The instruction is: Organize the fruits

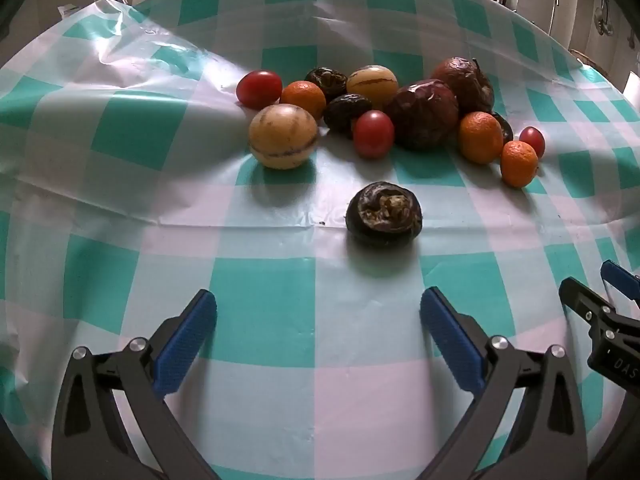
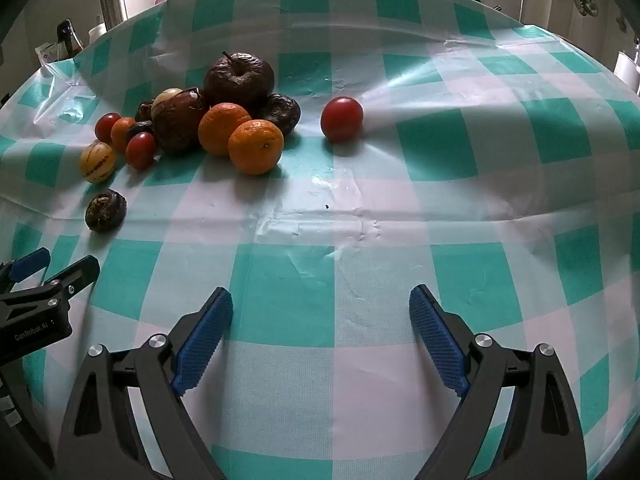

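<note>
A heap of fruit lies on the checked tablecloth [image 1: 264, 304]: several red tomatoes [image 1: 373, 134], oranges [image 1: 480, 137], striped yellow fruits [image 1: 283, 136] and wrinkled dark ones [image 1: 426, 114]. One dark shrivelled fruit [image 1: 384, 213] sits apart, straight ahead of my left gripper [image 1: 318, 310], which is open and empty. From the right wrist the heap [image 2: 224, 112] is at upper left, a lone tomato [image 2: 341, 118] to its right, the stray dark fruit [image 2: 105, 211] at left. My right gripper [image 2: 321, 306] is open, empty, over bare cloth.
The teal and white plastic cloth [image 2: 440, 208] is creased near the middle and rumpled at the far left. A steel tumbler [image 2: 112, 0] and a bottle [image 2: 69, 40] stand beyond the table's far left edge. Each gripper shows at the other view's side edge.
</note>
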`<state>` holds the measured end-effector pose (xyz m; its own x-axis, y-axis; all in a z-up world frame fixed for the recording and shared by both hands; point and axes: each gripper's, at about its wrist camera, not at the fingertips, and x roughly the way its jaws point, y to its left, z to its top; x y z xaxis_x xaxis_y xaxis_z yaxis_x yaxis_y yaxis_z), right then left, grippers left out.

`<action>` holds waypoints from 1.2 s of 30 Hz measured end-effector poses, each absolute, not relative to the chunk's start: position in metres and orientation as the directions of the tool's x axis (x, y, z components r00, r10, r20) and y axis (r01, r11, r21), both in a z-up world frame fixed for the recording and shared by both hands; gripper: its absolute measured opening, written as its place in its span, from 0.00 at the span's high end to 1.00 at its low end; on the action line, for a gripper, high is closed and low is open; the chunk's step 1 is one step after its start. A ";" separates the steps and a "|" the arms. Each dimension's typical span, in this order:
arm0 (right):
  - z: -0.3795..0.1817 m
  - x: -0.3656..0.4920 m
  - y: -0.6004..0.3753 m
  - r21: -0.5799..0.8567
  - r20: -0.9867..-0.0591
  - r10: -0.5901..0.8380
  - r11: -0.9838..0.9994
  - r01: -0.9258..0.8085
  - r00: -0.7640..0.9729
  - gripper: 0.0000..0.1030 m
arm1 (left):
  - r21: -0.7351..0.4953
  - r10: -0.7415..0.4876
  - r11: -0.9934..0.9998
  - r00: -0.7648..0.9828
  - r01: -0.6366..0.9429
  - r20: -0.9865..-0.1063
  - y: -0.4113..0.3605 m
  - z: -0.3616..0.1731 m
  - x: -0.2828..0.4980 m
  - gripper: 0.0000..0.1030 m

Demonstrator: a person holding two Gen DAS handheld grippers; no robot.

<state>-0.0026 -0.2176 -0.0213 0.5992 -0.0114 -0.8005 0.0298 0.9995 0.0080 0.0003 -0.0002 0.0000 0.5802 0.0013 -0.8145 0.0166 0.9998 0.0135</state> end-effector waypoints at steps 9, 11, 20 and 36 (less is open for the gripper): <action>-0.022 -0.003 -0.217 0.007 -0.800 -0.012 1.000 0.030 0.600 0.15 | 0.012 0.000 1.000 0.582 0.017 -0.813 0.000 0.001 0.001 0.01; -0.022 -0.002 -0.217 0.007 -0.800 -0.012 1.000 0.030 0.600 0.15 | 0.012 0.000 1.000 0.582 0.017 -0.813 0.000 0.002 0.002 0.01; -0.022 -0.003 -0.217 0.007 -0.799 -0.012 1.000 0.030 0.601 0.15 | 0.012 0.000 1.000 0.584 0.017 -0.812 0.000 0.000 0.000 0.01; -0.022 -0.003 -0.218 0.007 -0.799 -0.013 1.000 0.030 0.601 0.15 | 0.012 0.000 1.000 0.584 0.017 -0.812 0.000 0.000 0.000 0.01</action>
